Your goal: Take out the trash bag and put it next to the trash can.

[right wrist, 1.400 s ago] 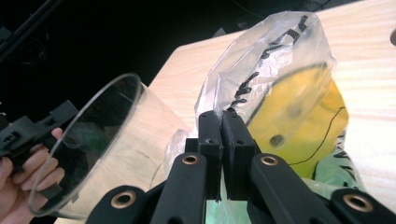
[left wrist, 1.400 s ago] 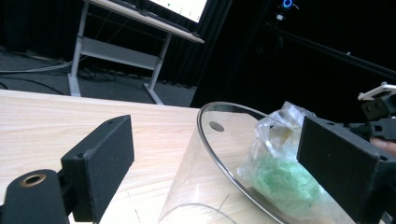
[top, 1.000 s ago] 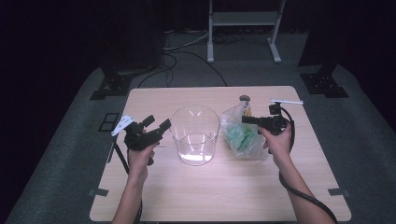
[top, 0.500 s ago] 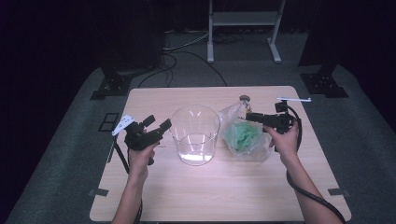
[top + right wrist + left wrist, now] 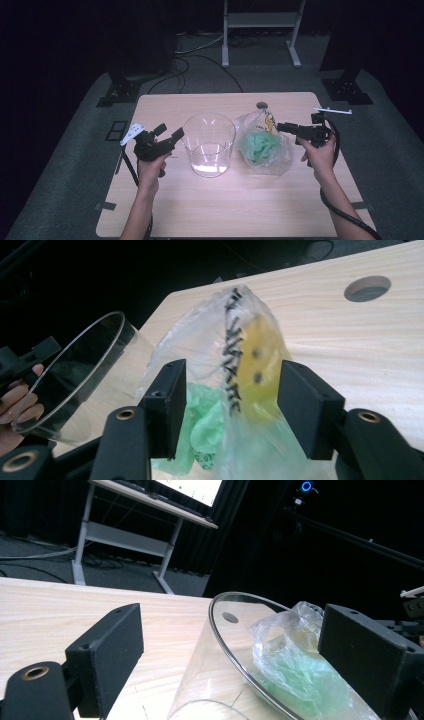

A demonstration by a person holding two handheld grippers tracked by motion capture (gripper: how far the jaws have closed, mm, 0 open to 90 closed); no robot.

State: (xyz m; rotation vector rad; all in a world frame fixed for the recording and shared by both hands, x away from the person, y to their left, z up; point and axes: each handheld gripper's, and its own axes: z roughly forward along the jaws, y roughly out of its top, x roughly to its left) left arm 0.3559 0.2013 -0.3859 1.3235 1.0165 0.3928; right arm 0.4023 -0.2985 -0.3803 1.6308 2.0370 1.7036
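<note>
Two open tongs (image 5: 173, 136) (image 5: 283, 127), yellow-printed bag (image 5: 250, 360) between right pair

One glass bowl (image 5: 209, 144), one bag (image 5: 262, 145) (clear plastic)

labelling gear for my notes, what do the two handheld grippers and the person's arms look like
Both the left gripper and the right gripper are matte black with two flat rectangular jaws and brass-coloured screw holes. Each carries a pale plate and trails a black cable. The forearms are bare, with no sleeves showing.
</note>
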